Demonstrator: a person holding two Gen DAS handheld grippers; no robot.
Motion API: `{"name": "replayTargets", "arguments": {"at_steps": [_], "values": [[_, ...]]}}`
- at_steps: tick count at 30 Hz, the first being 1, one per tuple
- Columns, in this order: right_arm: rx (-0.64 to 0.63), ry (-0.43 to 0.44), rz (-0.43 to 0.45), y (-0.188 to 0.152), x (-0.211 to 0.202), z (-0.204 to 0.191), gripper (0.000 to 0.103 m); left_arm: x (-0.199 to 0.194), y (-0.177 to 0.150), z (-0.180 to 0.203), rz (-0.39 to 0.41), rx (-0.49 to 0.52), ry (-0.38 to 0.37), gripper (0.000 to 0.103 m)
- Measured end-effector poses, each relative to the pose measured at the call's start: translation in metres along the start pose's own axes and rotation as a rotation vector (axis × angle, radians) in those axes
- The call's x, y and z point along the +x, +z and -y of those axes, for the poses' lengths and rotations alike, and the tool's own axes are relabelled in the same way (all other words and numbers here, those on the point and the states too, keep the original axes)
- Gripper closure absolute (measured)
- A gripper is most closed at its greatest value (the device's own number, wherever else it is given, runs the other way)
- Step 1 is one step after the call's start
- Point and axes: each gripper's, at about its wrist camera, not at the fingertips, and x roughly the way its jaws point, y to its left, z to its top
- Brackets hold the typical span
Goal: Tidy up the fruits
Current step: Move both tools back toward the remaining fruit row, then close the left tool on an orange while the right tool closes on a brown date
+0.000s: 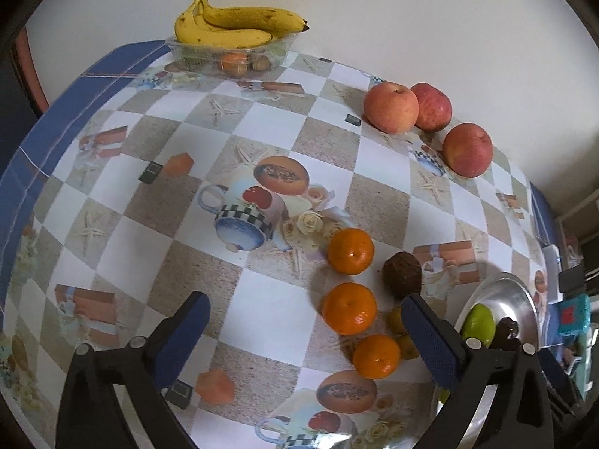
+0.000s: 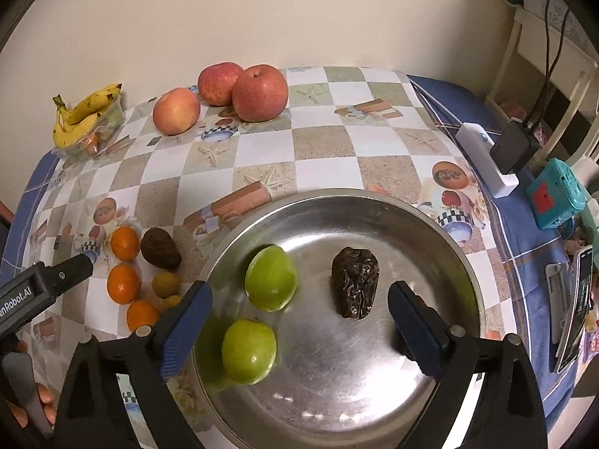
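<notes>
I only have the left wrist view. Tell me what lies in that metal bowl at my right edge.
Observer: Two green fruits and one dark wrinkled fruit lie in the metal bowl.
Operator: Report the right gripper.
Observer: The right gripper hangs open over the bowl, nothing between its pads.
Operator: Say what sits beyond the bowl on the right.
Observer: A white box with a black plug, and a teal box.

- White lettering "enRobot.AI", its beginning cut off by the picture's left edge, runs along the black body of the left gripper (image 2: 80,267), seen in the right wrist view over the table's left edge.
- No other writing is legible anywhere in either view.
</notes>
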Motion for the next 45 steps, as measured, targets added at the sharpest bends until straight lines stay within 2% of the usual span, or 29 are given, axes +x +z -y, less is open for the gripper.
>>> {"name": "replayTargets", "arguments": {"at_steps": [6, 16, 20, 24, 29, 31, 33, 34, 41, 43, 45], "values": [[-0.014, 0.023, -0.009, -0.001, 0.002, -0.008, 0.008, 0.0, 0.0, -0.003, 0.004, -0.001, -0.004, 0.0], [-0.091, 0.166, -0.01, -0.003, 0.005, -0.042, 0.008, -0.005, 0.003, -0.005, 0.034, 0.014, -0.028, 0.0], [-0.137, 0.196, 0.008, -0.004, 0.006, -0.061, 0.008, -0.006, 0.007, -0.012, 0.056, -0.019, -0.06, 0.0], [-0.165, 0.196, 0.04, -0.001, 0.006, -0.07, 0.008, -0.001, 0.014, -0.019, 0.045, -0.047, -0.075, 0.0], [-0.13, 0.246, 0.059, 0.007, 0.013, -0.074, 0.009, 0.01, 0.024, -0.023, 0.012, -0.077, -0.111, 0.0], [-0.126, 0.258, 0.068, 0.011, 0.015, -0.077, 0.011, 0.016, 0.027, -0.025, 0.005, -0.103, -0.11, 0.0], [-0.135, 0.254, 0.073, 0.014, 0.018, -0.081, 0.024, 0.023, 0.029, -0.027, -0.003, -0.123, -0.139, 0.0], [-0.145, 0.247, 0.072, 0.016, 0.021, -0.084, 0.027, 0.026, 0.03, -0.027, -0.007, -0.127, -0.146, 0.0], [-0.174, 0.245, 0.035, 0.021, 0.045, -0.097, 0.031, 0.053, 0.032, -0.016, -0.048, -0.11, -0.196, 0.002], [-0.187, 0.242, 0.026, 0.022, 0.052, -0.101, 0.032, 0.06, 0.033, -0.012, -0.056, -0.093, -0.187, 0.008], [-0.2, 0.233, 0.015, 0.022, 0.059, -0.104, 0.037, 0.066, 0.033, -0.01, -0.073, -0.084, -0.189, 0.015]]}}
